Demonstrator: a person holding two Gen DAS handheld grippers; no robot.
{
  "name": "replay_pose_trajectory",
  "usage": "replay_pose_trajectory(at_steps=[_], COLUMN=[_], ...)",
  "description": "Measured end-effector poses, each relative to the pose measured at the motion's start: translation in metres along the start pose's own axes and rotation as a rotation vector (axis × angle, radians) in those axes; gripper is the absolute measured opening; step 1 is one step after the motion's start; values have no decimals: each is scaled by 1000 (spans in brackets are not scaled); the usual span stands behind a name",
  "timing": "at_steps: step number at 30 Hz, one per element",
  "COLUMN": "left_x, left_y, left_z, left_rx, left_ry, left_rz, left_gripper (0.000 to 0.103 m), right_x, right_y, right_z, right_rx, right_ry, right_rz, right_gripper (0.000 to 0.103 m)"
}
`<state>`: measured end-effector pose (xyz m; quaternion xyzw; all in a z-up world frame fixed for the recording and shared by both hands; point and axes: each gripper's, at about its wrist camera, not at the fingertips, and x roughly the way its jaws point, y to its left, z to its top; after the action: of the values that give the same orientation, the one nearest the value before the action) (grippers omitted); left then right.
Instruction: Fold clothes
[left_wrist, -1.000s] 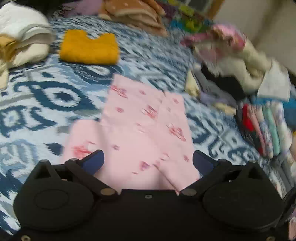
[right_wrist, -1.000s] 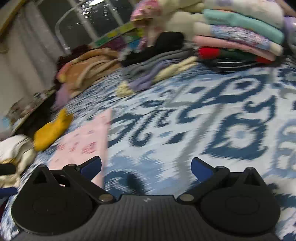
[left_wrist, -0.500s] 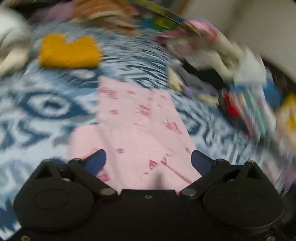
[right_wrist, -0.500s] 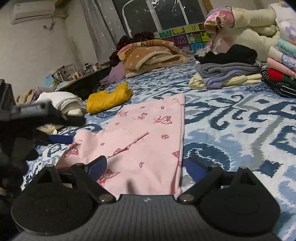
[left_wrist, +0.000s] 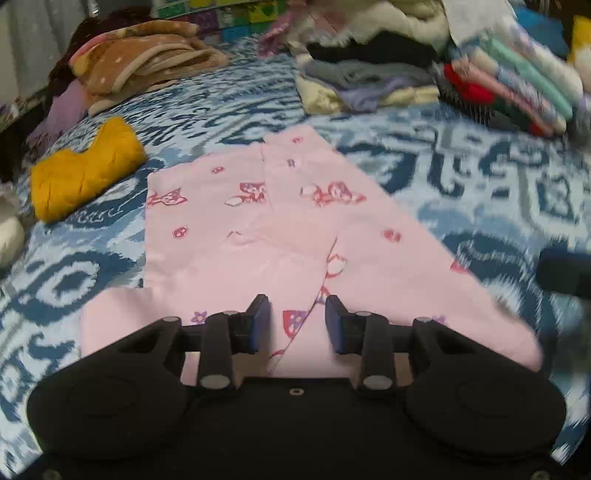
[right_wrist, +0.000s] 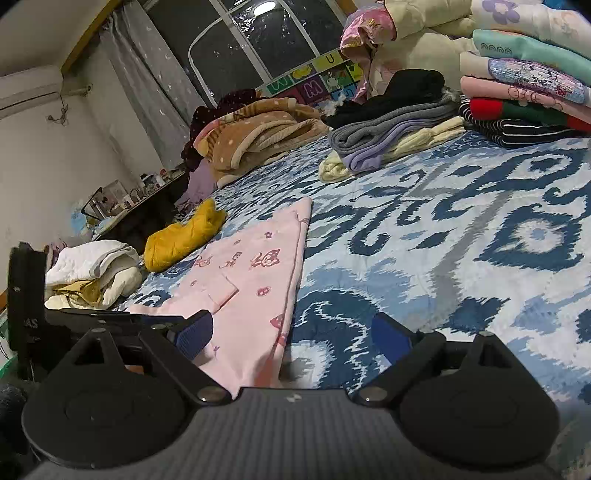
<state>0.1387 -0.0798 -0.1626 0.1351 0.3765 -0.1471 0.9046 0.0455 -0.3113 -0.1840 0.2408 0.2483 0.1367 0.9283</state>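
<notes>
A pink printed garment (left_wrist: 258, 236) lies flat on the blue-and-white patterned bedspread (left_wrist: 480, 177). My left gripper (left_wrist: 297, 323) hovers low over its near edge, where a fold line runs. Its jaws are closing, with pink cloth showing in the narrow gap and the pads not pressing on it. In the right wrist view the same pink garment (right_wrist: 255, 280) lies to the left. My right gripper (right_wrist: 291, 334) stands open over its near right corner, one finger over the cloth and the other over the bedspread (right_wrist: 443, 240). The left gripper's black body (right_wrist: 26, 306) shows at the left edge.
A folded yellow garment (right_wrist: 184, 238) lies beyond the pink one. White clothes (right_wrist: 96, 266) are heaped at the left. A brown blanket (right_wrist: 258, 129), a grey and purple pile (right_wrist: 388, 136) and a stack of folded clothes (right_wrist: 524, 92) line the far side.
The left gripper has rolled, dropped toward the garment's near edge and narrowed its jaws from wide apart. The right gripper has swung left to the garment's near right corner.
</notes>
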Motion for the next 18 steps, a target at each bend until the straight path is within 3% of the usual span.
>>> replay_pose_trajectory(at_steps=[2, 6, 11, 18], left_x=[3, 5, -1, -32], left_y=[-1, 0, 14, 8], left_z=[0, 4, 9, 39], left_rx=[26, 25, -93, -198], left_ry=[14, 18, 0, -114], left_rz=[13, 23, -25, -123], left_gripper=[31, 5, 0, 0], right_x=[2, 4, 1, -1], right_y=[-2, -7, -10, -21], right_z=[0, 0, 2, 5], right_rx=[8, 30, 44, 122], right_ry=[1, 0, -23, -47], right_rz=[2, -3, -4, 26], right_gripper=[92, 92, 92, 92])
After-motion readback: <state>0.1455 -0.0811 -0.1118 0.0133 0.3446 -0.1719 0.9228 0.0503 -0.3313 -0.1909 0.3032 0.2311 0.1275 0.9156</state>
